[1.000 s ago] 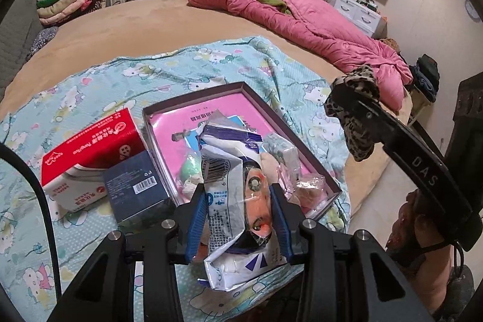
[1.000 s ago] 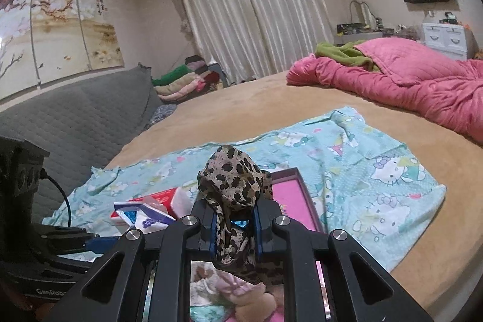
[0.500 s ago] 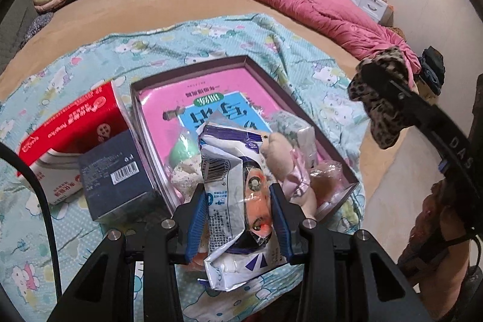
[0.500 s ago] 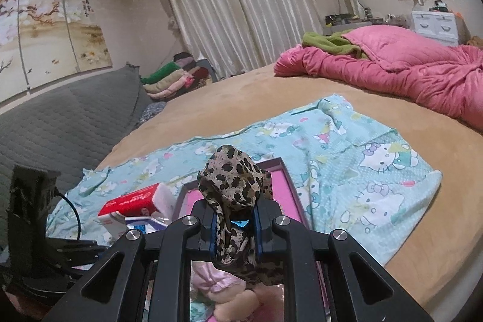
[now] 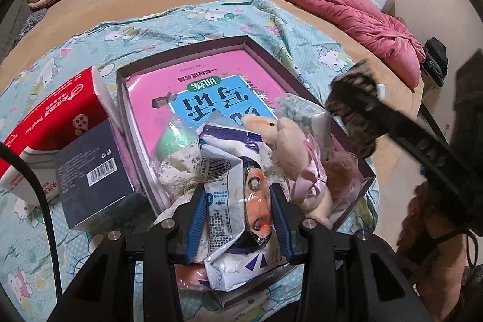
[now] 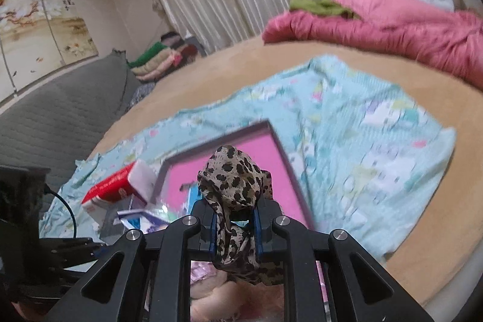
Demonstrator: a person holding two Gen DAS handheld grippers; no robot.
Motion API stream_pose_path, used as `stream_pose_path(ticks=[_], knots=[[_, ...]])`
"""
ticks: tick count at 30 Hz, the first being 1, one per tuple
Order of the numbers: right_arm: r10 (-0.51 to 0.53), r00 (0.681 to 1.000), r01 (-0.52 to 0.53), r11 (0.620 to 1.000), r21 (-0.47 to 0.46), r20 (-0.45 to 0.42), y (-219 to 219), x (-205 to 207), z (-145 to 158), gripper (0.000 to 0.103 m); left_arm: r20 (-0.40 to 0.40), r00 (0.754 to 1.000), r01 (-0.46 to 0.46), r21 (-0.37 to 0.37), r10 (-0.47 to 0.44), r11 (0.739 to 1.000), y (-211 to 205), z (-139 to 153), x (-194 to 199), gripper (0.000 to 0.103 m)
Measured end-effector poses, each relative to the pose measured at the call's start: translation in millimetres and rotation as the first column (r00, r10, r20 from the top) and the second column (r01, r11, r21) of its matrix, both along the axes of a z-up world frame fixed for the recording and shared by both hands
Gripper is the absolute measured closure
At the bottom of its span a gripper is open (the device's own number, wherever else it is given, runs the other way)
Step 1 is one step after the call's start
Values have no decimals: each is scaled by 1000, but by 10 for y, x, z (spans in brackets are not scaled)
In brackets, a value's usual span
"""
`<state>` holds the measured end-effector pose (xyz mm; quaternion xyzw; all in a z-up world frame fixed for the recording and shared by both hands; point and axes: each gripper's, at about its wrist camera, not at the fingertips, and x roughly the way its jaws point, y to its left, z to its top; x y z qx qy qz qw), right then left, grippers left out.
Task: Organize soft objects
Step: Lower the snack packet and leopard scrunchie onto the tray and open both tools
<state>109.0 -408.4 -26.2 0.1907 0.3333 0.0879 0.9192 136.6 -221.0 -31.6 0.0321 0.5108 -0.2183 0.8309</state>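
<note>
Leopard-print fabric point(image 6: 232, 186) bunches up between the right gripper point(image 6: 234, 227)'s blue pads, which are pressed in on it — a loose tail hangs below. In the left wrist view the same cloth point(image 5: 351, 98) shows blurred above the right-hand rim of the purple-walled box point(image 5: 181, 52), so it appears to be on its way in. The left gripper point(image 5: 238, 219) pinches a crinkly white-and-blue plastic packet point(image 5: 229, 192) at the box's near end, over a plush rabbit in a lilac dress point(image 5: 297, 159) and a floral cloth bundle point(image 5: 178, 168).

The near end of the box is crowded; the far end shows only the pink booklet point(image 5: 211, 80) lining the bottom. The cloth would probably sit best there — lowered until the tail touches the booklet before the pads part, or it may drape over the wall. The packet likely wants a gentle grip, since its film crumples easily. The red tissue pack point(image 5: 57, 110) and the dark blue carton point(image 5: 93, 171) lie outside the box on the Hello Kitty sheet point(image 5: 151, 29).
</note>
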Motion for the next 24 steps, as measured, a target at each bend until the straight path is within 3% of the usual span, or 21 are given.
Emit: stream_pose_path(ticks=[6,11,19,24], knots=[[14,999,-12,999,39,-48,16,122,-200,78,-7,1000,-2,-22,2,1000,10,-18,25,61],[1,999,2,999,50,-50,8,123,-200,56,-4,1000,-1,-36,1,999,38,5,23,61],[17,1000,-17,1000,7,22,69,20,-20,37,17,1000,4,-44,-3,999,73,92,-1,49],[20,996,-18,1000,-25,83,144,-83,158,31,27,1000,-7,-55,9,998,148,163,-22,48]])
